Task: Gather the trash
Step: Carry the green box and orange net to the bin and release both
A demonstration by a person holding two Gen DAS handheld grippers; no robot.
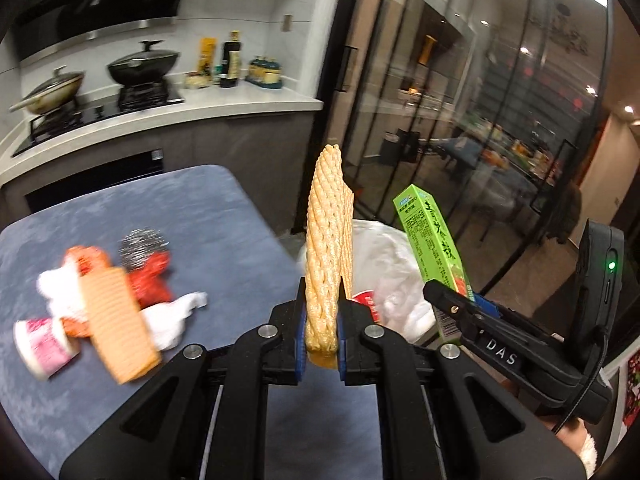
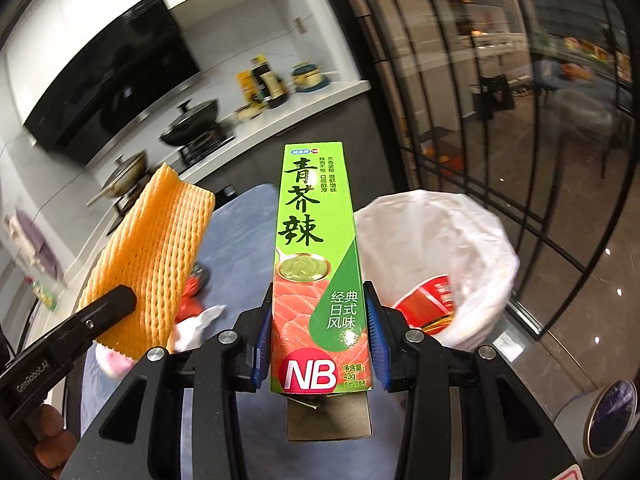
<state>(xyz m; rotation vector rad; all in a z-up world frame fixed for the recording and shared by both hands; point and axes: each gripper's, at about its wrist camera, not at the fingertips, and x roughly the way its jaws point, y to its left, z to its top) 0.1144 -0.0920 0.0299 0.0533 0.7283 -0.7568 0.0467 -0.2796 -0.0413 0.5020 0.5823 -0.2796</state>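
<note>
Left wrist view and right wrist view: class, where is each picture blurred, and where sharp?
Left wrist view: the trash pile on the blue table smears with blur, while the foam net in the left gripper stays sharp. Right wrist view: the green box is crisp; the kitchen behind is soft and bent.

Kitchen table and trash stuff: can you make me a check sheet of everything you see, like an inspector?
Surface: blue-grey table, soft-looking top.
Job's things: orange foam net in the left gripper; green wasabi box in the right gripper; white-lined trash bin beside the table, with a red cup inside.
Clutter: on the table, another foam net, steel scourer, red wrapper, white tissues, pink cup.
Grippers: both shut on their items, raised above the table.
Cables: black cable on the right gripper.
Surroundings: stove with two lidded pans, bottles, glass doors.
</note>
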